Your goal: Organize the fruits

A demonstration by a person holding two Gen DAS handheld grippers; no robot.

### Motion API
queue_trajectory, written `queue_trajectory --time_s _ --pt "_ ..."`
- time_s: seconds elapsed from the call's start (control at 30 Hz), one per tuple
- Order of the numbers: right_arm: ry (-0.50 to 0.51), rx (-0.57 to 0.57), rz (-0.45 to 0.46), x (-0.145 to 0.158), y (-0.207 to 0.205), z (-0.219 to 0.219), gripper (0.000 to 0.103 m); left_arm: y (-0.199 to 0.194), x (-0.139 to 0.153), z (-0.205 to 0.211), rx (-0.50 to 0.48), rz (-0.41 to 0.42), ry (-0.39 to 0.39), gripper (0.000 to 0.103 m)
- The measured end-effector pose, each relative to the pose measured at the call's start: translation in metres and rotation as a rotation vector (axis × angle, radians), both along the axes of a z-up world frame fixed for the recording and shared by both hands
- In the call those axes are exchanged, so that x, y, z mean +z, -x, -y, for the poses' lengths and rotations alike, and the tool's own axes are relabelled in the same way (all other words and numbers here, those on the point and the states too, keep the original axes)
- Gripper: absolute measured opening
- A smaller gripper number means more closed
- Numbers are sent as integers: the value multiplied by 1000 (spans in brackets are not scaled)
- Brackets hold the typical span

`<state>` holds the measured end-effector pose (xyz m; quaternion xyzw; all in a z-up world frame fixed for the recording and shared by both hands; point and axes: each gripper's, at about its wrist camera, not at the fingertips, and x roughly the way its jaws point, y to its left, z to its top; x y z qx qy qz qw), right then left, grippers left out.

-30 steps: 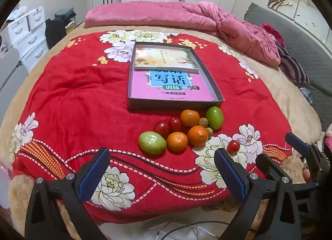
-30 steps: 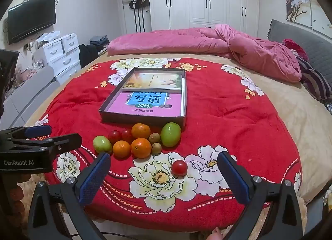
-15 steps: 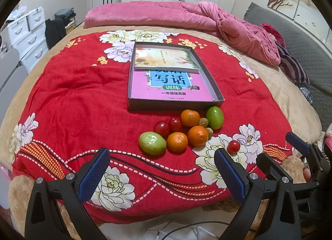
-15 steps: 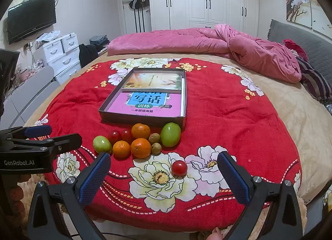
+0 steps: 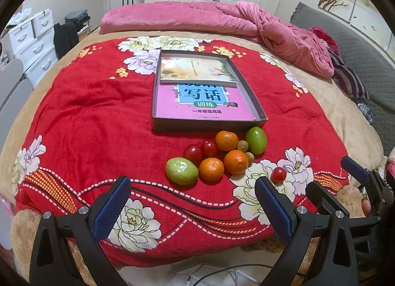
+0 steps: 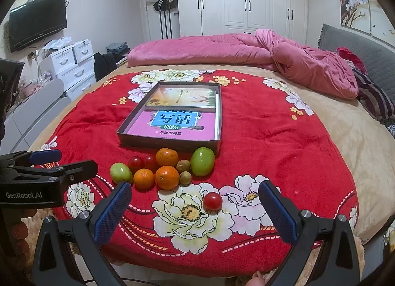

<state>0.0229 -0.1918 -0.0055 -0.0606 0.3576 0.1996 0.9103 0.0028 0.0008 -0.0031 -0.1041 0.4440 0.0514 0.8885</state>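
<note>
Two views show the same spread of fruit on the red blanket [image 5: 86,118] that covers the bed.

Left wrist view: the left gripper [image 5: 192,202] hangs off the blanket's near edge with its fingers wide apart and nothing between them. Beyond them lies the cluster: a green fruit [image 5: 181,171] nearest the near edge, three oranges [image 5: 235,161], two dark red tomatoes [image 5: 193,153] touching each other, two small brown fruits, and a larger green fruit [image 5: 256,140] just beside the near right corner of the shallow box [image 5: 207,126]. Two books already lie inside the box. One cherry tomato [image 5: 278,174] sits apart, toward the blanket's near right.

Right wrist view: the right gripper [image 6: 195,208] also has its fingers spread wide, empty, with the lone cherry tomato [image 6: 212,201] lying between them and a little ahead. The cluster [image 6: 163,168] lies farther in, near the box's front wall [image 6: 167,142]. The left gripper [image 6: 47,165] shows at the left edge.

Nothing is sorted yet, in my judgement. The blanket is soft and slopes away at the near edge, so a nudged tomato may roll off the bed. The fruits touch one another; fingers closing on one could push its neighbours apart. Tomatoes would likely burst under a hard squeeze.
</note>
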Motion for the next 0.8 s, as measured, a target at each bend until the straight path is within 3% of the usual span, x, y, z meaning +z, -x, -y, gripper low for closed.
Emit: queue_trajectory --time_s 0.8 --pt "-9 -20 -48 -10 -12 7 103 -1 -6 -3 0 -17 -2 100"
